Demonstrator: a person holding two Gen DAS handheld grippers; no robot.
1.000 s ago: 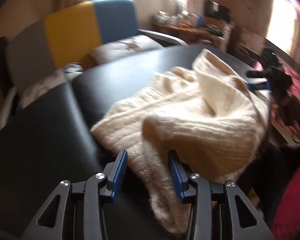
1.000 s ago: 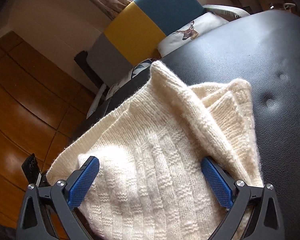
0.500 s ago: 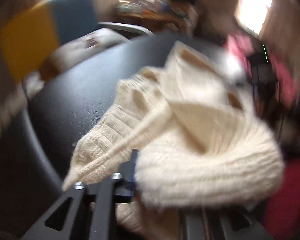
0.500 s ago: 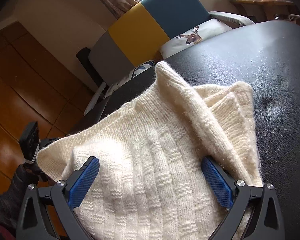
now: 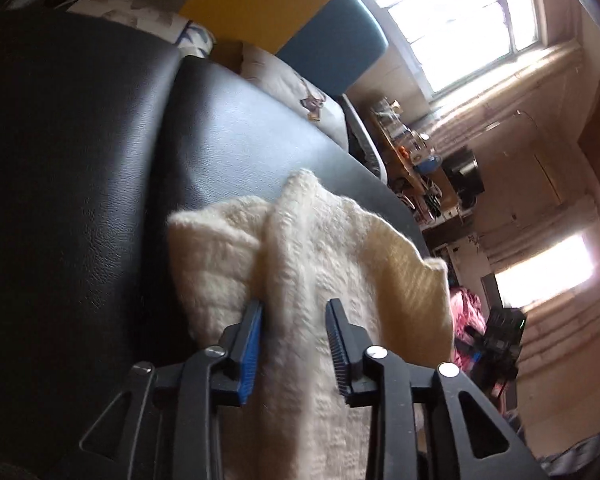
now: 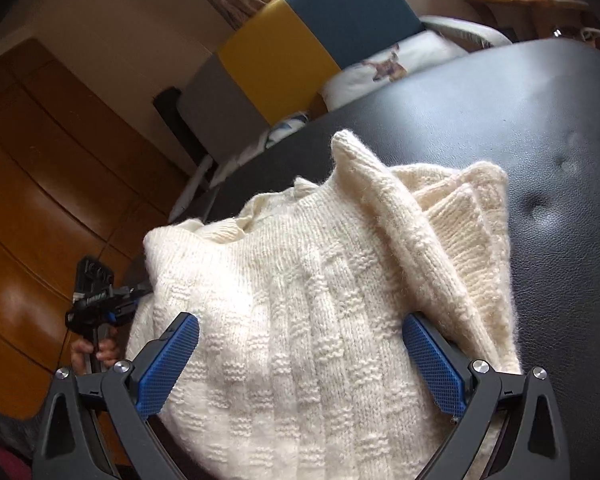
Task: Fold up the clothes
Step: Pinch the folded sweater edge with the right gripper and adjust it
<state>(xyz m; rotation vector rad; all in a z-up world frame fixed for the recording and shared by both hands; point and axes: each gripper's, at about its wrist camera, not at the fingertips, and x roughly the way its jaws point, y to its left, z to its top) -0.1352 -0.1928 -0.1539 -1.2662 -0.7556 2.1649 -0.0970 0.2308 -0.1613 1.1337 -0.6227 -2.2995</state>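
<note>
Two grippers work one cream knitted sweater (image 6: 320,300), which lies bunched on a black padded surface (image 6: 500,120).

From the left wrist camera, the left gripper (image 5: 294,344) sits at the lower centre of the frame, its blue-padded fingers (image 5: 250,354) pointing up the picture. Its jaws have just been opening and stand partly apart, with a thick fold of the sweater (image 5: 300,280) running between them. The left pad lies against the knit; the right pad shows a narrow gap, so the cloth is between the jaws but not pinched. The sweater fills the lower middle of this frame, and its top corner reaches the centre.

From the right wrist camera, the right gripper (image 6: 300,360) spans the bottom of the frame with its jaws spread wide. The sweater's ribbed body bulges up between the two blue pads (image 6: 168,364) and touches both, yet whether they press on it I cannot tell. A raised ridge of knit runs from the right pad up to a point near the frame's centre top. At the lower left edge, beside the sweater, a hand (image 6: 96,354) holds the other gripper's handle.

A sofa (image 6: 300,40) with grey, yellow and blue back panels stands behind the black surface, in the upper middle of the frame.
</note>
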